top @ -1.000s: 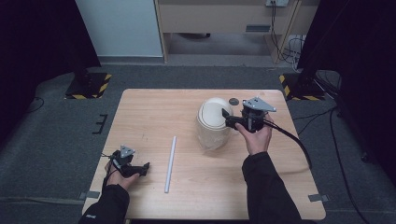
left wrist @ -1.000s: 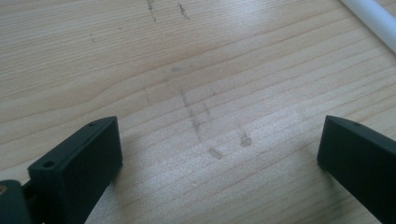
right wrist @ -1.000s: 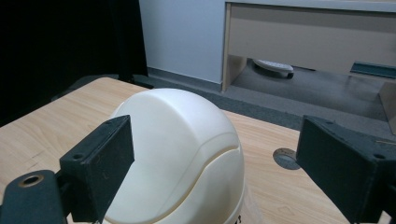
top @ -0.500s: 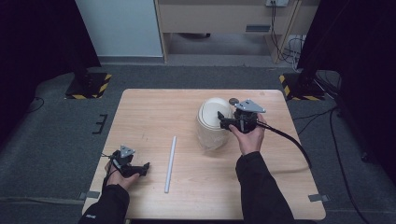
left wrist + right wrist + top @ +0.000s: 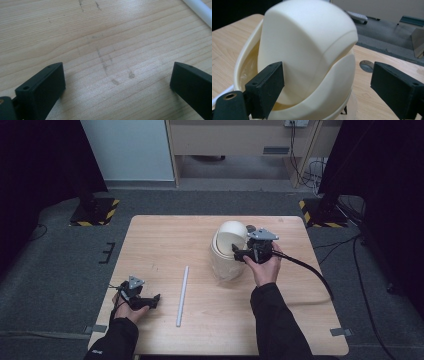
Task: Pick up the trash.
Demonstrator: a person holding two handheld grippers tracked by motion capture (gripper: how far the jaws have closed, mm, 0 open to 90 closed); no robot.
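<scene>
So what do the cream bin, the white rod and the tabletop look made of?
Cream bin: likely matte moulded plastic, smooth and seamless, with a soft sheen. White rod: probably a plastic tube, plain and uniform; hard to tell. Tabletop: light wood or wood-look laminate, grain lines visible.

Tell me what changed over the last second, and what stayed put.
The right gripper slid left along the table until it reached the cream bin; its open jaws now straddle the tilted swing lid without gripping it. Nothing was picked up or released. The left gripper, open and low over the table, stayed where it was, as did the white tube and the bin.
</scene>
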